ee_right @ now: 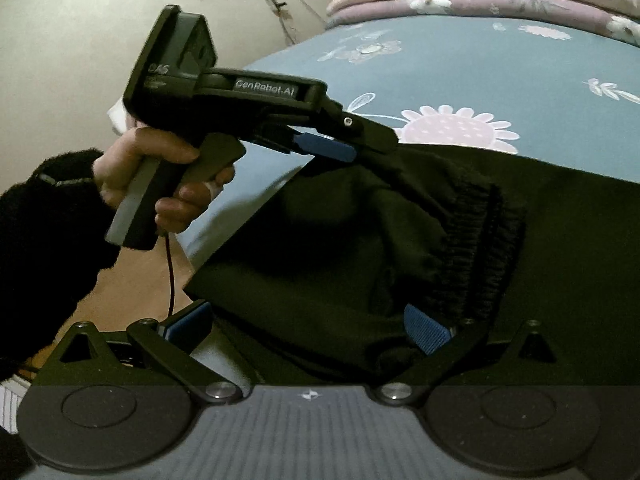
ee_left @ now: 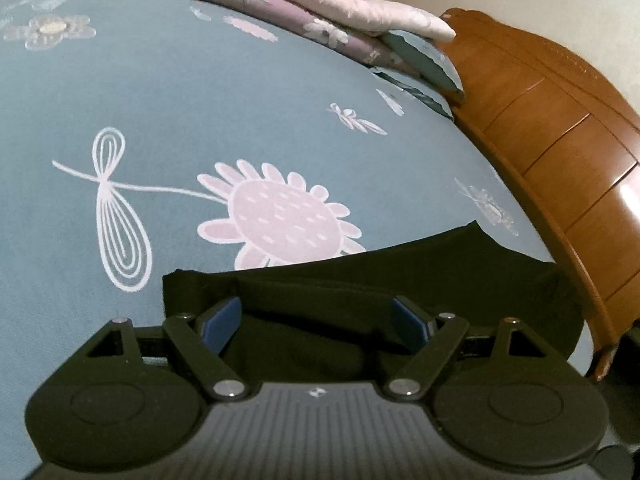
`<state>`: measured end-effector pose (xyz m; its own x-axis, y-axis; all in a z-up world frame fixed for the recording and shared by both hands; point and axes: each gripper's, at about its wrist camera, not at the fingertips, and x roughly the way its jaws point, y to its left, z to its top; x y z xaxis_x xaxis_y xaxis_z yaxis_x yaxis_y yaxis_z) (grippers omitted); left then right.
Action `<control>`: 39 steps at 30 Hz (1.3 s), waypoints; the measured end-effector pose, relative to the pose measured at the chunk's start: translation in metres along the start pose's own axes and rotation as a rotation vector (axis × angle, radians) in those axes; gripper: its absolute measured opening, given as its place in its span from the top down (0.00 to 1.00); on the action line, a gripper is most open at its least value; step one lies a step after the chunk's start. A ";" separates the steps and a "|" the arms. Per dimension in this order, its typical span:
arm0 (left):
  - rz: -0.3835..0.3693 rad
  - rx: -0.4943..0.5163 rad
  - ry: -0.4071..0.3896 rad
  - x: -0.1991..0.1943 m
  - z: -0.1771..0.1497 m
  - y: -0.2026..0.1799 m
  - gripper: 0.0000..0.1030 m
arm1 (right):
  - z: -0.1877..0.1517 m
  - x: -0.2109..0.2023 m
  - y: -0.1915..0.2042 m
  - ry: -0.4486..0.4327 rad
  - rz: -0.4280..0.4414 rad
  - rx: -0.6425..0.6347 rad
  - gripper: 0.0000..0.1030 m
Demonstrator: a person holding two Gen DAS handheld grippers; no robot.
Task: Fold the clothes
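A black garment (ee_right: 400,248) is seen spread on a bed covered by a blue sheet (ee_left: 200,92) printed with pink flowers. A gathered, ribbed elastic band is visible on the garment in the right wrist view, so it may be trousers; this cannot be told for certain.

The left gripper (ee_left: 318,324) is seen in its own view with jaws set wide apart, blue pads showing on both sides, black cloth lying between and below them. Whether cloth is touched by the pads cannot be told there. In the right wrist view the same gripper (ee_right: 360,148) is held by a hand (ee_right: 160,176) in a dark fuzzy sleeve, its tips placed at the garment's far left corner, where the cloth appears raised off the sheet.

The right gripper (ee_right: 308,332) is likewise seen spread open, with the garment's near edge between its pads.

Folded pink and mauve quilts (ee_left: 320,8) are stacked at the far edge of the bed. A wooden headboard (ee_left: 560,140) is noted at the right in the left wrist view.
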<state>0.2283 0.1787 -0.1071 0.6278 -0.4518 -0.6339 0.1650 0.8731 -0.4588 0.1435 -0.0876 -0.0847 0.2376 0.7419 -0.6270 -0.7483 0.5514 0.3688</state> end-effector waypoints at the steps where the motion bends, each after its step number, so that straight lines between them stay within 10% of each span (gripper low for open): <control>1: -0.008 0.010 -0.005 -0.005 -0.001 -0.005 0.21 | 0.002 -0.008 0.003 -0.016 -0.005 0.005 0.00; 6: -0.070 0.086 -0.023 -0.021 -0.004 -0.041 0.21 | -0.006 -0.066 0.003 -0.150 -0.163 -0.020 0.00; 13: -0.187 0.125 0.020 0.008 0.002 -0.085 0.21 | -0.047 -0.089 -0.037 -0.123 -0.449 0.079 0.00; 21: -0.115 0.074 0.114 0.062 -0.011 -0.081 0.21 | -0.085 -0.081 -0.062 -0.106 -0.482 0.150 0.00; 39: -0.052 0.127 0.118 0.002 -0.063 -0.108 0.19 | -0.093 -0.082 -0.045 -0.150 -0.566 0.112 0.00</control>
<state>0.1634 0.0717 -0.0981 0.5236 -0.5086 -0.6835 0.2942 0.8608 -0.4153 0.0999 -0.2086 -0.1132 0.6712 0.3622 -0.6468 -0.4121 0.9076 0.0807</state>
